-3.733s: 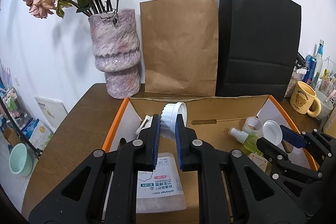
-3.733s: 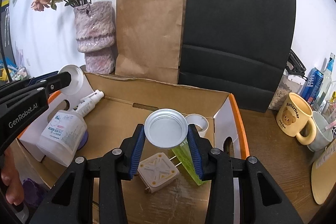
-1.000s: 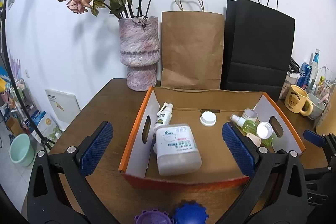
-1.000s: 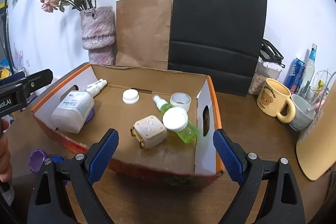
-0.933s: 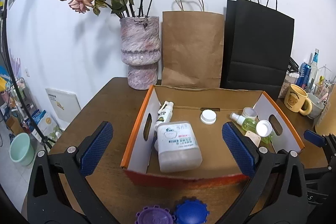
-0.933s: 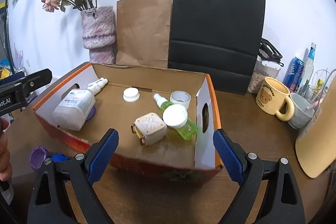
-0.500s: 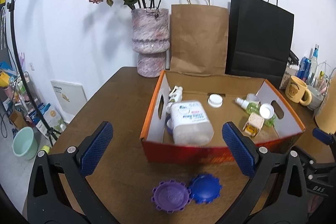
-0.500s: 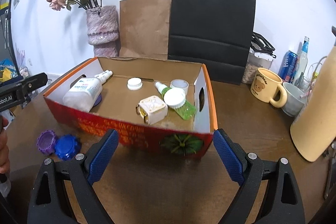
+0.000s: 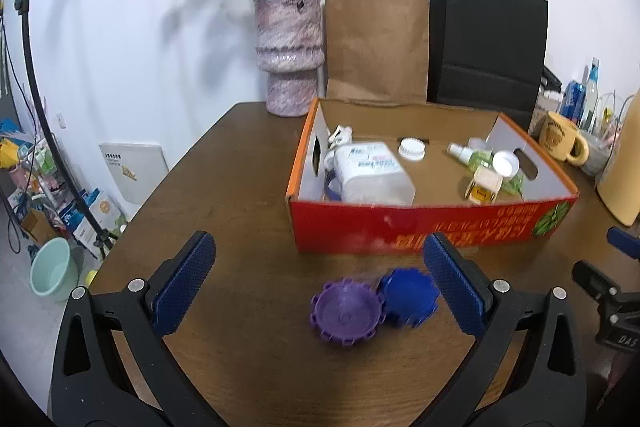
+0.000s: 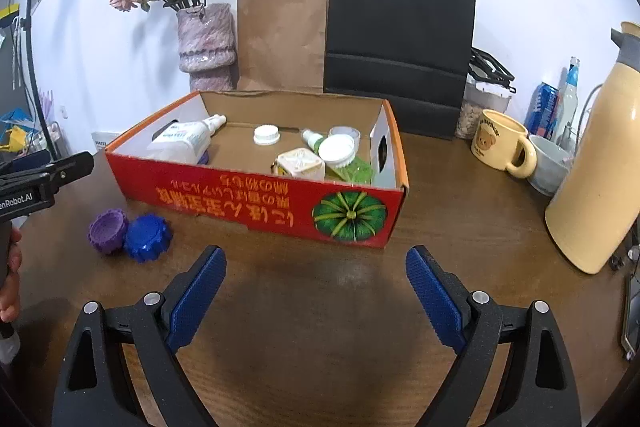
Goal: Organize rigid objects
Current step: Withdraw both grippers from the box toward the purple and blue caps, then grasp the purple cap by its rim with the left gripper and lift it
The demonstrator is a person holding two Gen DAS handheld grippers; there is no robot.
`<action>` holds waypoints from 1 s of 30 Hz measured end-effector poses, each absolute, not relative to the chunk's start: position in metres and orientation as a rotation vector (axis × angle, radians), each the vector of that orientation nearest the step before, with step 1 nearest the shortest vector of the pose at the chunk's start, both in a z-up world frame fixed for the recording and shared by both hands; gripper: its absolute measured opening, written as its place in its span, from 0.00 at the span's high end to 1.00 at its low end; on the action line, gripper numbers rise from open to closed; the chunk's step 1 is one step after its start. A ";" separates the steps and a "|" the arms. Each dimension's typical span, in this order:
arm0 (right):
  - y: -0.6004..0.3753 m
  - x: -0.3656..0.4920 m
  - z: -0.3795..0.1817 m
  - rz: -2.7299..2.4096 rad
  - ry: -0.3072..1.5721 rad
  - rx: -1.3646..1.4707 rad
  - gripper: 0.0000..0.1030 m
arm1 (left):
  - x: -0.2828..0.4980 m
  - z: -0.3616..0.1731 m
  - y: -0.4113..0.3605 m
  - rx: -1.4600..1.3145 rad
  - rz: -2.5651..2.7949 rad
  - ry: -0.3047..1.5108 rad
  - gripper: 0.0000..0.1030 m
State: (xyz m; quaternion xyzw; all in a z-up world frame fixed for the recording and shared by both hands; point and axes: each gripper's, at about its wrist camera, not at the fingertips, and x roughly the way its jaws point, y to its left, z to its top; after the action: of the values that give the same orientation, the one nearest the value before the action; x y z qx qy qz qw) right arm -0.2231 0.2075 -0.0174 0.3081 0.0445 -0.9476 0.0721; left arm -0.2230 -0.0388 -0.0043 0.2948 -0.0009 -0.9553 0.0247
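Observation:
A red and orange cardboard box [image 9: 432,223] [image 10: 256,199] stands on the brown table. In it lie a white plastic bottle [image 9: 370,171] [image 10: 180,141], a white cap [image 9: 411,148] [image 10: 266,135], a green spray bottle [image 9: 476,157] [image 10: 348,163], a white-lidded jar [image 9: 506,163] and a cream square case [image 9: 484,183] [image 10: 300,163]. A purple toothed lid [image 9: 347,311] [image 10: 107,225] and a blue toothed lid [image 9: 408,297] [image 10: 147,237] lie on the table in front of the box. My left gripper [image 9: 320,285] is open, just before the two lids. My right gripper [image 10: 316,291] is open and empty, in front of the box.
A pink vase of dried roses [image 9: 289,55], a brown paper bag [image 9: 376,43] and a black paper bag [image 9: 486,43] stand behind the box. To the right are a yellow bear mug [image 10: 500,147], a grey cup [image 10: 550,163], a cream thermos [image 10: 600,163] and drink bottles [image 10: 552,107].
Both grippers let go of the items they held into the box, opened wide and drew back toward the table's front. The two toothed lids came into view.

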 end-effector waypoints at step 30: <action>0.222 -0.202 -0.035 -2.867 0.072 1.022 0.08 | -0.236 -0.063 -0.042 1.272 -2.887 -0.102 0.01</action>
State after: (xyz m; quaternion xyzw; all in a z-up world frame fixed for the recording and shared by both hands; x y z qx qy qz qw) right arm -0.2017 0.2216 -0.0353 0.3353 0.0237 -0.9406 0.0485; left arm -0.2358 -0.0422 -0.0631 0.4029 -0.0322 -0.9146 -0.0071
